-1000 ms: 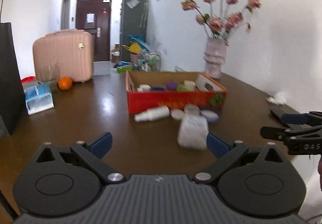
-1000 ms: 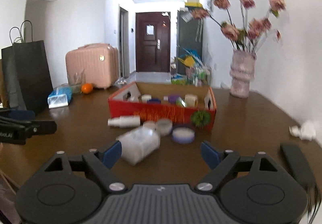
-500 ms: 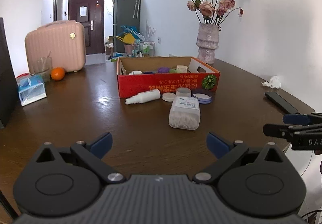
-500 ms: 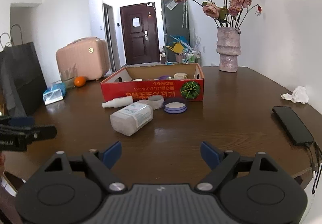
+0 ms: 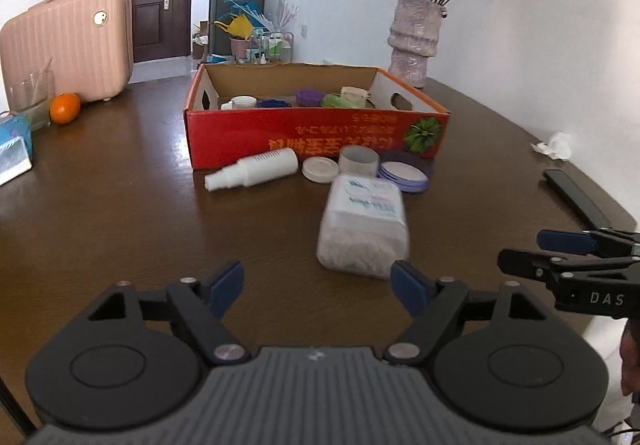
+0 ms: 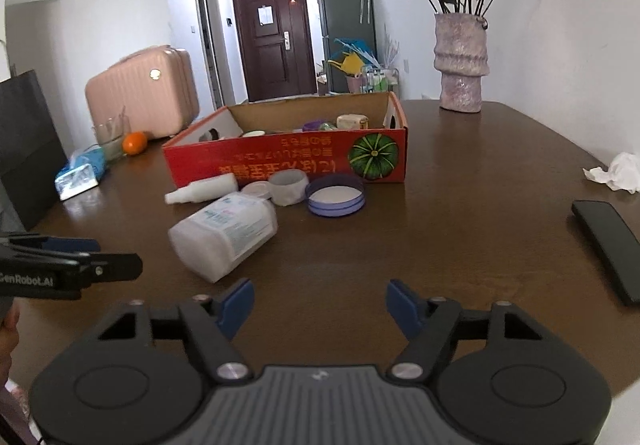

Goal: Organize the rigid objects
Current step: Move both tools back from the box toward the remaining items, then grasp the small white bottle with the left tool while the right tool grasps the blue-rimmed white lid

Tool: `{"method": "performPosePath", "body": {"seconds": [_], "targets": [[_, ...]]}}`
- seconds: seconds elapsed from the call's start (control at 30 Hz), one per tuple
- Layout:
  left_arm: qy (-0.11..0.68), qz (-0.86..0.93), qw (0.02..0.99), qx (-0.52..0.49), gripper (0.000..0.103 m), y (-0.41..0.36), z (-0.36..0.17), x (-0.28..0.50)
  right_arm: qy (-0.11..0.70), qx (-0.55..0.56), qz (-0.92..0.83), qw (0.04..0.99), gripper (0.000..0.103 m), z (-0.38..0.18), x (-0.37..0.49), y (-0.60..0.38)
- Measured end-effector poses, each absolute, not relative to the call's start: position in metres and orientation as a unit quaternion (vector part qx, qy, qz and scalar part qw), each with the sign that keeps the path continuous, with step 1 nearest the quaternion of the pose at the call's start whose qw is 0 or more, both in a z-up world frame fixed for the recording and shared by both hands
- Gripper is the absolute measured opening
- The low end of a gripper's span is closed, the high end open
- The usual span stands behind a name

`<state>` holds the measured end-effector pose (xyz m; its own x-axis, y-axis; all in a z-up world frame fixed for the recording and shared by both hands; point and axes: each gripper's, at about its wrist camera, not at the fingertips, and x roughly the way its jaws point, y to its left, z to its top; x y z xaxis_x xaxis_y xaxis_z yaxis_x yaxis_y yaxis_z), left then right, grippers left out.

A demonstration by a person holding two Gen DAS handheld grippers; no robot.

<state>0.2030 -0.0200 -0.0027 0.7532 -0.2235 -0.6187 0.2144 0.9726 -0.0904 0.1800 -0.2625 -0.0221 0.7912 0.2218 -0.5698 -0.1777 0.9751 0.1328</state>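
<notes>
Brown table (image 5: 120,213), cotton-swab jar (image 5: 363,224) just beyond left tool (image 5: 318,281), closing empty

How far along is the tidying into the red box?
Some small items already sit in the red box. Nothing is in hand: the left claw and right claw are closing on nothing. The cotton swab jar, spray bottle, clear cup and two lids remain outside.

We carry black grippers, the left gripper (image 5: 319,282) and right gripper (image 6: 320,297): blue pads, silver screws, ribbed grey bodies, white lettering.
</notes>
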Motion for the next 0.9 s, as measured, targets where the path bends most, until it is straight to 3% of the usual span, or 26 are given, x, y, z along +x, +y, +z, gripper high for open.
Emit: {"method": "performPosePath", "body": {"seconds": [0.5, 0.6, 0.67, 0.9], "targets": [[0.349, -0.157, 0.922, 0.065, 0.076, -0.008, -0.009, 0.353, 0.330, 0.001, 0.105, 0.938, 0.072, -0.039, 0.308, -0.252], [0.359, -0.172, 0.914, 0.072, 0.068, -0.010, -0.018, 0.373, 0.338, 0.000, 0.109, 0.935, 0.072, -0.045, 0.333, -0.249], [0.367, -0.177, 0.910, 0.078, 0.055, -0.012, -0.023, 0.383, 0.339, -0.004, 0.112, 0.934, 0.072, -0.048, 0.343, -0.244], [0.359, -0.204, 0.907, 0.078, 0.048, -0.012, -0.035, 0.387, 0.344, -0.005, 0.119, 0.931, 0.072, -0.059, 0.367, -0.234]]}}
